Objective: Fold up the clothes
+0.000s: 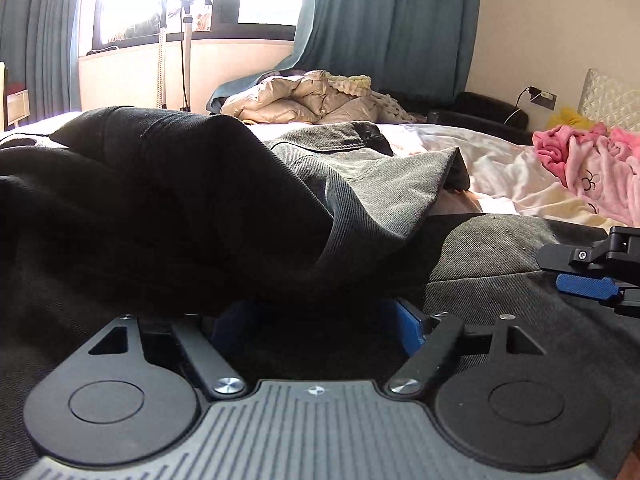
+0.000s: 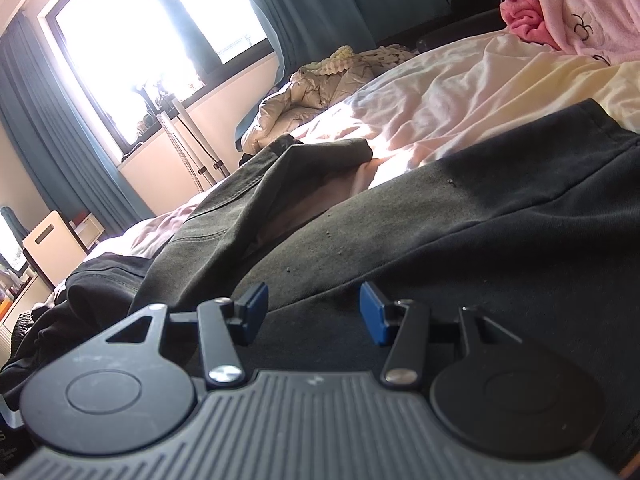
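Observation:
A dark grey, denim-like garment [image 1: 360,184] lies spread over the bed, and a thick black fold [image 1: 160,200] of it is heaped at the left. My left gripper [image 1: 316,328] stands open, its blue pads [image 1: 408,328] wide apart. The black fold sags over the left pad and into the gap, and neither pad presses on it. In the right wrist view the same garment [image 2: 480,220] lies flat under my right gripper [image 2: 314,312], which is open with bare cloth showing between its pads. The right gripper [image 1: 584,280] also shows at the right edge of the left wrist view.
A rumpled white sheet [image 1: 500,168] covers the bed beyond the garment. A pink fleece blanket [image 1: 592,168] is bunched at the far right. A beige puffer jacket [image 1: 296,100] lies at the far edge, under teal curtains [image 1: 380,20]. A tripod stand [image 1: 186,52] is by the window.

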A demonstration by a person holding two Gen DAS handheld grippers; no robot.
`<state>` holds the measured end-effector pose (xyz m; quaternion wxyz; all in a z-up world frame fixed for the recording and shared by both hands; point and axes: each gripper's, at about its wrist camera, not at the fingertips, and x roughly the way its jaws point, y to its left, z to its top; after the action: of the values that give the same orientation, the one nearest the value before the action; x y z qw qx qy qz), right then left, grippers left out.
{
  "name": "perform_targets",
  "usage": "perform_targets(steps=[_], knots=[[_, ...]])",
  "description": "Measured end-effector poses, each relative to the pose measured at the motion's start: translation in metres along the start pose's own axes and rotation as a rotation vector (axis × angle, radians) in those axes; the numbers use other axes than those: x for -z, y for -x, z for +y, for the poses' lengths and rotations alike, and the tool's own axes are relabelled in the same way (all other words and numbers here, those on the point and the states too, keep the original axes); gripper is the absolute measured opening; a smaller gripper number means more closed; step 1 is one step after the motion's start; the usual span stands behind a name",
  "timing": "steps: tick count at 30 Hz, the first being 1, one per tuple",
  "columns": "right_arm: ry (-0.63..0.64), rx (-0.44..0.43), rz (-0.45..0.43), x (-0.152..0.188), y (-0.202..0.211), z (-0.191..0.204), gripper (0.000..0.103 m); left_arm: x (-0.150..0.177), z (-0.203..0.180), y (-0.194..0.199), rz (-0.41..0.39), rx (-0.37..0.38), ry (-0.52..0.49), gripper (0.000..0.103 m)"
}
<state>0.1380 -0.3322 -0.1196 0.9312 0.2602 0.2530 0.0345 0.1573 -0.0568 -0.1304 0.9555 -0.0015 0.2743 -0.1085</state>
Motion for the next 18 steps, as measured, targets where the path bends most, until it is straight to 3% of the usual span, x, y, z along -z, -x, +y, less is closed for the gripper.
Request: perform_targets(steps=[10, 15, 18], knots=[[0.043, -0.004, 0.013, -0.005, -0.018, 0.002, 0.053, 0.002, -0.001, 0.001, -0.020, -0.011, -0.005, 0.088], [0.017, -0.011, 0.016, -0.020, -0.025, 0.003, 0.053, 0.002, -0.002, 0.000, -0.023, -0.018, -0.006, 0.090], [-0.060, -0.038, 0.019, -0.037, -0.030, -0.005, 0.053, 0.002, -0.003, -0.001, -0.021, -0.020, -0.011, 0.091]])
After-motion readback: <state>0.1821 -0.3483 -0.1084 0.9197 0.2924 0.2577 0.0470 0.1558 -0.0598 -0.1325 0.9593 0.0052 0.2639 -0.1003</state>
